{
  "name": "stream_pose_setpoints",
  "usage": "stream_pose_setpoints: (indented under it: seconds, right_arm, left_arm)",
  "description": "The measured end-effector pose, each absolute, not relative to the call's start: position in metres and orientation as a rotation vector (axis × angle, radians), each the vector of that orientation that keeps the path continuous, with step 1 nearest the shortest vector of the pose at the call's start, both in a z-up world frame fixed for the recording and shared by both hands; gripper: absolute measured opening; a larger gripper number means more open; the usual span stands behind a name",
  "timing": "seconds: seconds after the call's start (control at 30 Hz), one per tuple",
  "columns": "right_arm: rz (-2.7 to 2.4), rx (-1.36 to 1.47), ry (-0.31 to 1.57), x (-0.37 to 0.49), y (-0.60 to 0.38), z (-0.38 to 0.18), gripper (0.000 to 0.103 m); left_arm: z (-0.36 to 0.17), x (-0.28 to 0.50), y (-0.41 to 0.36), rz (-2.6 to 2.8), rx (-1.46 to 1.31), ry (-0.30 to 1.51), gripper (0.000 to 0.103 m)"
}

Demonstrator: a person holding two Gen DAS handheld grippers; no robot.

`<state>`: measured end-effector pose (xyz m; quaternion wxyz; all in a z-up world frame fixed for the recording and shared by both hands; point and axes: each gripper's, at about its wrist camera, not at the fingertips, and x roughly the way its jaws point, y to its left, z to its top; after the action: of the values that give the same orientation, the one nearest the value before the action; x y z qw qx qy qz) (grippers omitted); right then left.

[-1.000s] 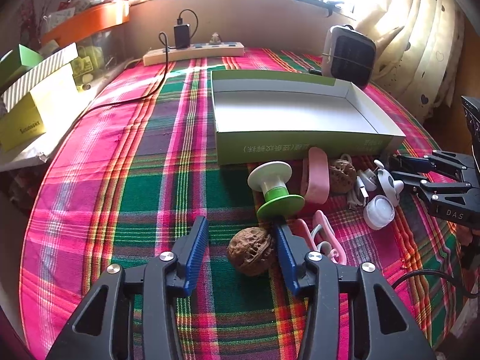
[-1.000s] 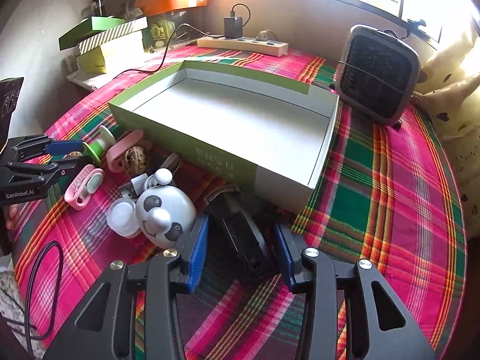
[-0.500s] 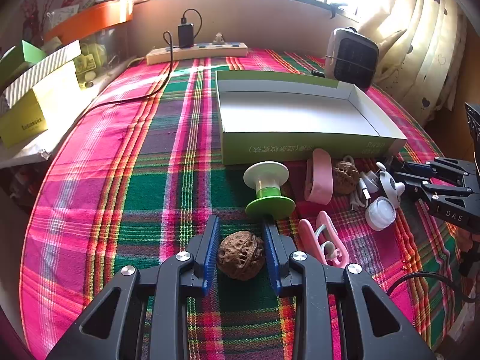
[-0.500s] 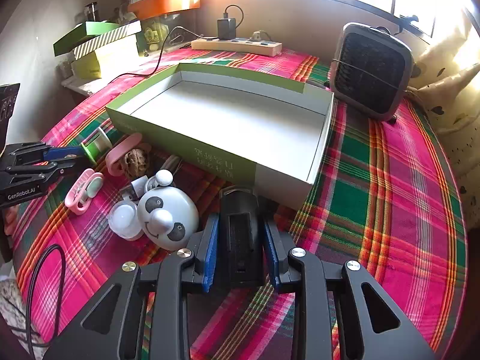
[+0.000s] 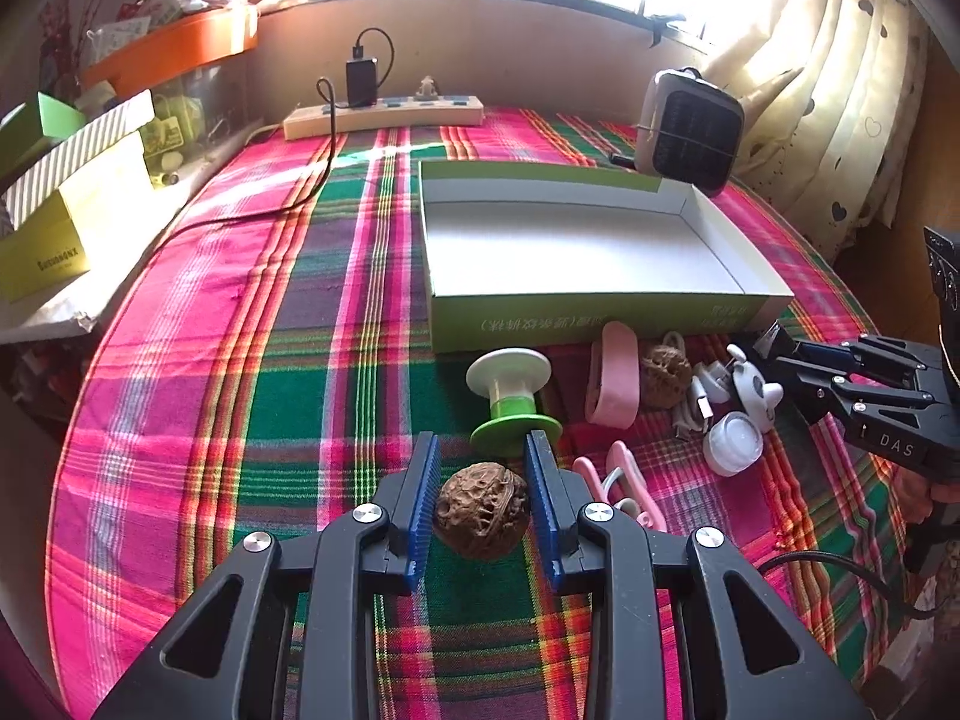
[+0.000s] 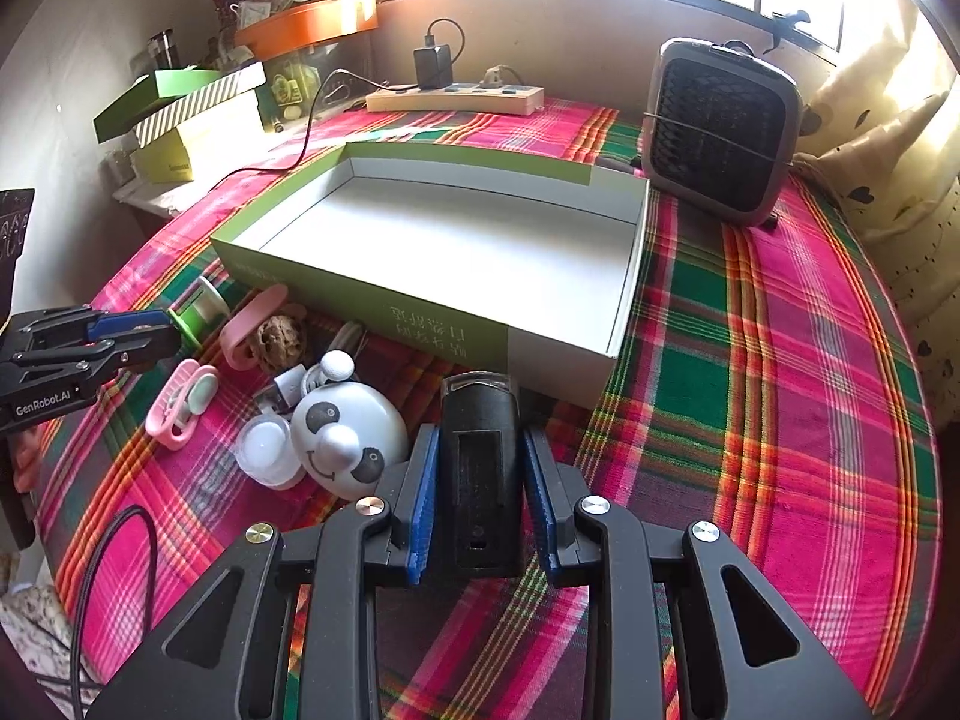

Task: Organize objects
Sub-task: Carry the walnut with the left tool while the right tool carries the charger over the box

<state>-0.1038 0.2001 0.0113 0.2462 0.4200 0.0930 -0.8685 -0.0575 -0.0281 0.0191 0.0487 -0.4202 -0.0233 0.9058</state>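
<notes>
My left gripper point(image 5: 481, 439) is shut on a brown walnut point(image 5: 482, 517), its blue pads pressing both sides just above the plaid cloth. My right gripper point(image 6: 479, 437) is shut on a black oblong device point(image 6: 480, 468) that points toward the empty green-and-white box point(image 6: 360, 294). In front of the box point(image 5: 588, 318) lie a green-and-white spool point(image 5: 513, 396), a pink case point(image 5: 612, 375), a second walnut point(image 5: 665, 367), a white panda figure point(image 6: 348, 438), a small white jar point(image 6: 267, 444) and a pink clip point(image 6: 180, 402).
A grey fan heater point(image 6: 720, 132) stands behind the box at the right. A power strip point(image 6: 456, 97) with a black charger lies along the back wall, and its cable point(image 5: 264, 210) crosses the cloth. Stacked cartons point(image 5: 60, 210) sit at the left and a curtain point(image 5: 840, 90) hangs at the right.
Both grippers' jaws have closed: the left onto the walnut, the right onto the black device, which now lies straight between the pads instead of slanted.
</notes>
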Motion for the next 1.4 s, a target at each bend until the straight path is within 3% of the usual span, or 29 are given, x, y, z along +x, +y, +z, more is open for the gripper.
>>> stream_pose_setpoints:
  seconds: [0.67,1.4]
  right_arm:
    - [-2.44,1.16,0.174,-0.124,0.204,0.047,0.028]
    - [-2.536,1.238,0.152,-0.201,0.174,0.049,0.028]
  left_arm:
    - [0.05,-0.098,-0.017,2.723,-1.188,0.007,0.027]
    - [0.044,-0.2,-0.016,2.69,-1.229,-0.07,0.027]
